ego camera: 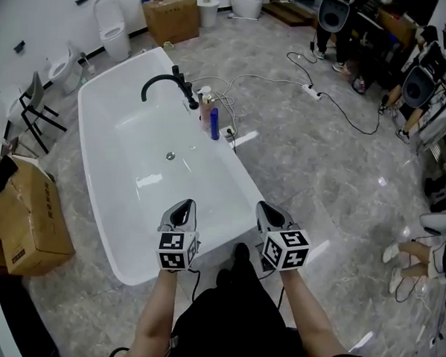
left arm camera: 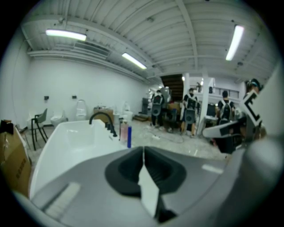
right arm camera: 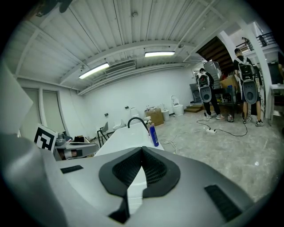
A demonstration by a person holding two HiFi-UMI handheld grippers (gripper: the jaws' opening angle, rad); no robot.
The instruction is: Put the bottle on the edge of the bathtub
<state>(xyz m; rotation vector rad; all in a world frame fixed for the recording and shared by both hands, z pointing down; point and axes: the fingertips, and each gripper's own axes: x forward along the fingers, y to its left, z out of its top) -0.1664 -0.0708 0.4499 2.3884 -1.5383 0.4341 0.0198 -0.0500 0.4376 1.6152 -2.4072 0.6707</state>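
The left gripper (ego camera: 183, 208) and right gripper (ego camera: 270, 212) were both closed on nothing at the near end of the bathtub (ego camera: 90, 148). The blue bottle (ego camera: 215, 124) stood on the bathtub's far rim, just beside a pink bottle (ego camera: 205, 108). Risk: an approach with closed jaws could knock either bottle off that narrow rim.

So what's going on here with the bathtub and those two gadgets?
A person stands at the near end of a white bathtub, holding a two-jaw gripper in each hand. The left gripper and the right gripper are both shut and empty, held by the tub's near end. A blue bottle and a pink bottle stand on the far rim beside the black faucet. Nothing is being handled right now.
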